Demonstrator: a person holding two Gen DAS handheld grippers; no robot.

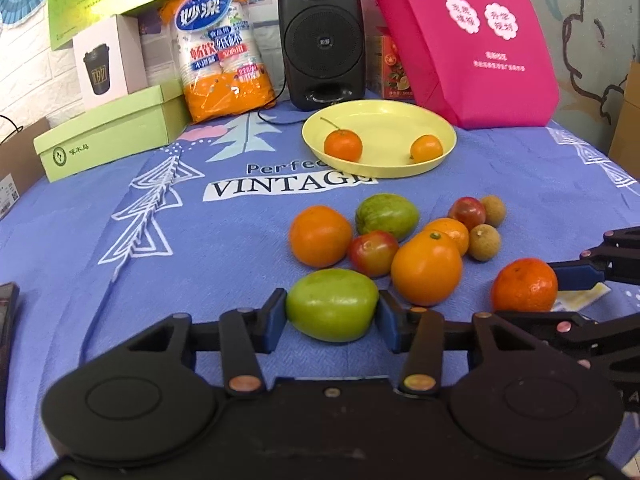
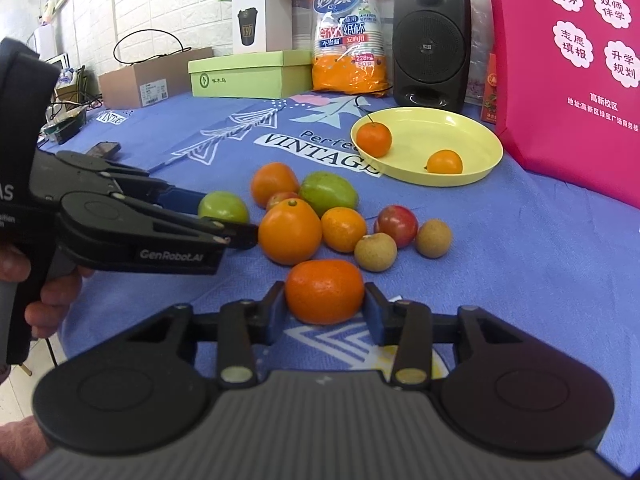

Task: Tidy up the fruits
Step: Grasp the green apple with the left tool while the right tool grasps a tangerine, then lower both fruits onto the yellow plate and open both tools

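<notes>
The left gripper [image 1: 332, 314] pinches a green fruit [image 1: 332, 304] and the right gripper [image 2: 324, 306] pinches a mandarin [image 2: 324, 290], both low over the tablecloth [image 1: 160, 260] near its front edge. The yellow plate [image 1: 400, 170], holding two small oranges, lies ahead toward the back edge, beyond the loose fruit cluster; neither gripper looks clearly nearer.

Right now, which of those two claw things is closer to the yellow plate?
Neither clearly. The left gripper has its jaws around a green fruit, the right gripper around an orange, both well short of the yellow plate, past the fruit pile.
</notes>
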